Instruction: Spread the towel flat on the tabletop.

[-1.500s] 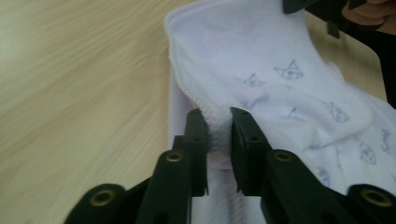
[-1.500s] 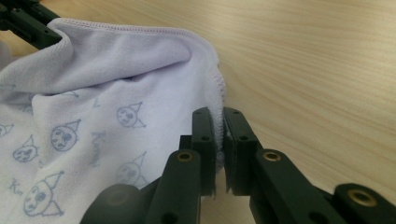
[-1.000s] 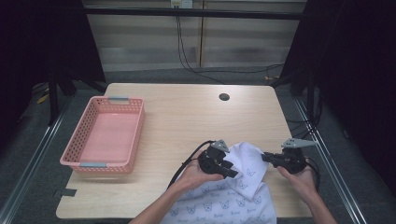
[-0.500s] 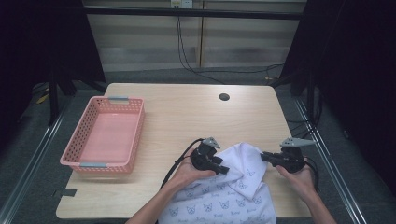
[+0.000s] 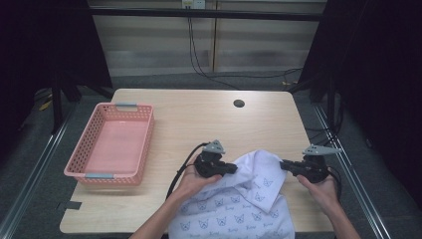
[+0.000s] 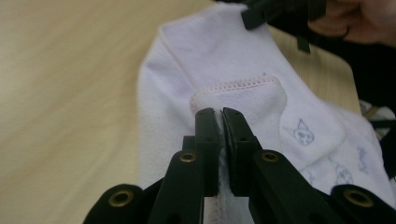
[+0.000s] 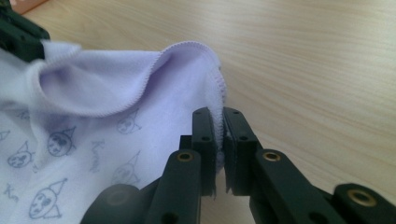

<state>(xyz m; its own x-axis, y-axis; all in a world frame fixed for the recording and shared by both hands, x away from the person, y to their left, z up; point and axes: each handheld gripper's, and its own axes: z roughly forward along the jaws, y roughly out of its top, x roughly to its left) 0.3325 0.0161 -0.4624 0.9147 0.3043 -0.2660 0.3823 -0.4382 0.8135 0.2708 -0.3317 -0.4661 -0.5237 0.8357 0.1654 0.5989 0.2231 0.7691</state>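
Observation:
A white cloth (image 5: pixel 249 199) printed with small blue cat faces lies at the table's near edge, between the person's two hands. My left gripper (image 5: pixel 234 169) pinches its hemmed left edge. In the left gripper view those jaws (image 6: pixel 220 116) have just been closing, and a fold of the cloth (image 6: pixel 224 51) is pressed between them. My right gripper (image 5: pixel 283 164) is shut on the cloth's right edge. In the right gripper view the stitched hem (image 7: pixel 93 84) rises from between its jaws (image 7: pixel 218 116). The cloth is lifted slightly between both grips.
A pink plastic basket (image 5: pixel 99 175) with nothing in it stands on the left of the wooden table (image 5: pixel 199 114). A small round hole (image 5: pixel 239 103) sits near the table's far edge. Black cables trail from both grippers. Dark floor and metal rails surround the table.
My left gripper has moved to the left along the cloth and shut on its edge. The cloth is now spread wider between the two grippers. The right hand has stayed in place.

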